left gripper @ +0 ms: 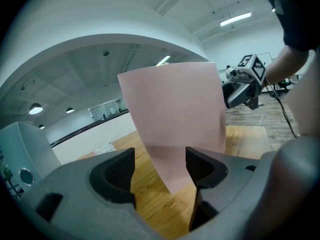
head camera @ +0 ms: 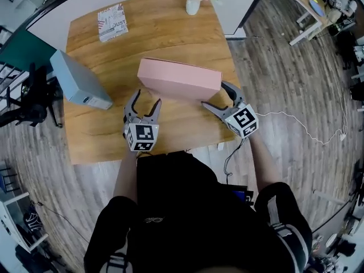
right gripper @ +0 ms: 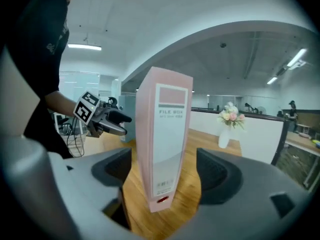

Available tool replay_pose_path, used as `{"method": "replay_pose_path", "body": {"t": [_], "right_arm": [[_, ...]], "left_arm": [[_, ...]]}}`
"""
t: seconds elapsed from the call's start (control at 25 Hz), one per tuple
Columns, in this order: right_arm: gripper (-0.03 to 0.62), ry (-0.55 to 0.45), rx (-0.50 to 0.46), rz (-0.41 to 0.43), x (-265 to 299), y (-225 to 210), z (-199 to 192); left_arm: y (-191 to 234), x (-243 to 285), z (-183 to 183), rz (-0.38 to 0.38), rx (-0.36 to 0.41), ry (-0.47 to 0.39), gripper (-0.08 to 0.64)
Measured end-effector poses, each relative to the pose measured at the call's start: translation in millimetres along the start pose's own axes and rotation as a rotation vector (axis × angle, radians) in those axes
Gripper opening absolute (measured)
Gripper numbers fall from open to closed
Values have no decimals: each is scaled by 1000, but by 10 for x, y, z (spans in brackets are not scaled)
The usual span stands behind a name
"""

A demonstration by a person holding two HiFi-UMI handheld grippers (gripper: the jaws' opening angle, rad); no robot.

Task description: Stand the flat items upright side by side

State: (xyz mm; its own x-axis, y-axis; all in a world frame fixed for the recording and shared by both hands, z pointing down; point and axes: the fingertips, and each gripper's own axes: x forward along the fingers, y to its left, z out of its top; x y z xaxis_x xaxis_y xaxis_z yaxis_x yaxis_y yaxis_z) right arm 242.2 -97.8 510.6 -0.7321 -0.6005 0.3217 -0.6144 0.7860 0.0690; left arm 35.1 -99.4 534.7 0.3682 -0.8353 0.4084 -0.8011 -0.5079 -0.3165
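We're sizing up the pink file box (head camera: 179,78). It's standing upright near the table's (head camera: 170,27) near edge, centre, w/ the grey box (head camera: 79,83) well apart to the left. We're judging it stiff board, prob light, smooth-sided and narrow, so tippy. Best hold is across the spine, low. L gripper (head camera: 147,100) is hovering at its near-left corner, claw spread, touching nothing. R gripper (head camera: 216,94) is straddling the right-end spine, claw spread wide w/ gaps both sides. Both are tilting slightly down.
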Motion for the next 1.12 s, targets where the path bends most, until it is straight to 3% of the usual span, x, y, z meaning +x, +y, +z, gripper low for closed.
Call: {"method": "replay_pose_path", "body": {"t": [0.16,0.4,0.6,0.76,0.96,1.12], "right_arm": [[408,25,-79,132,-14,5,176],[403,93,-174,279,-10,49,224],[383,144,-211,323,99,155,247],[310,124,-196,304,182,105,239],[305,108,-144,284,241,157,300],[305,87,-127,274,346,259,349]], "left_arm": [[321,-566,71,-16,129,66,328],[1349,-1483,47,146,352,254,341],[2071,-1723,88,222,538,394,348],[2226,-1556,90,151,561,463,369],[2380,-1370,-51,110,611,543,373],[2391,-1270,-211,73,628,556,373]]}}
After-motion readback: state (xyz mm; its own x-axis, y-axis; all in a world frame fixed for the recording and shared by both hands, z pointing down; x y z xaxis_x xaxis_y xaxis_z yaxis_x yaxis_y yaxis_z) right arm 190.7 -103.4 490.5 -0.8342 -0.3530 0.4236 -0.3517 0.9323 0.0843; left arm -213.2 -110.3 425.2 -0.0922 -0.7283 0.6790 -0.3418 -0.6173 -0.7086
